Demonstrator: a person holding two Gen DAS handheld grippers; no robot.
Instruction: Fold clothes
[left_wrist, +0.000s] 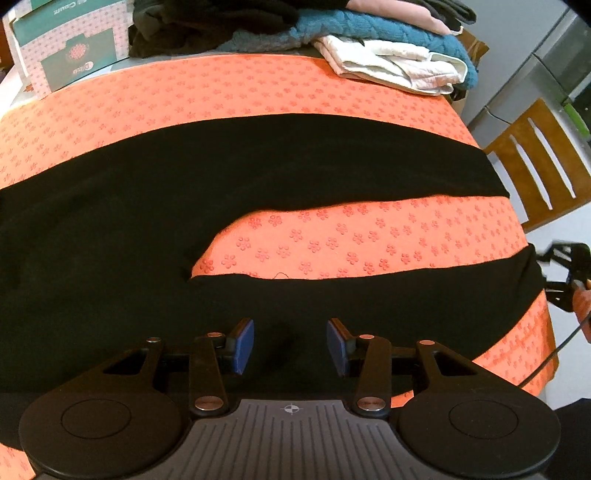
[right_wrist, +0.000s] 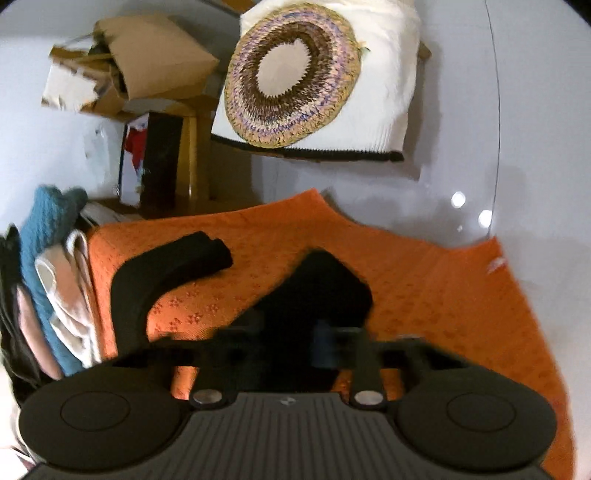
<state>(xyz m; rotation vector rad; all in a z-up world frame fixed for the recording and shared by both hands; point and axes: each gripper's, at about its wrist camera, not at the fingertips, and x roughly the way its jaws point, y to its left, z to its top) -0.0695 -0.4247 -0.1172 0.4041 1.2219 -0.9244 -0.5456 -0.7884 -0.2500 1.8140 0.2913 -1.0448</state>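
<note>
Two grippers are working over one pair of black trousers (left_wrist: 240, 173) lying flat on the orange mat (left_wrist: 221, 88).

The left gripper (left_wrist: 290, 347) is hovering with its jaws apart and empty, and the near trouser leg is lying directly under and in front of its blue pads (left_wrist: 243, 345). The right gripper (right_wrist: 288, 341) is sitting over the end of a leg (right_wrist: 325, 280); its picture is blurring, so I cannot tell if it is gripping the cloth. Folded laundry (left_wrist: 388, 55) is waiting at the far edge.

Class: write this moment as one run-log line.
stage: black trousers spread flat on orange mat | left tool: open over near leg | right tool: blurred, state unclear
</note>
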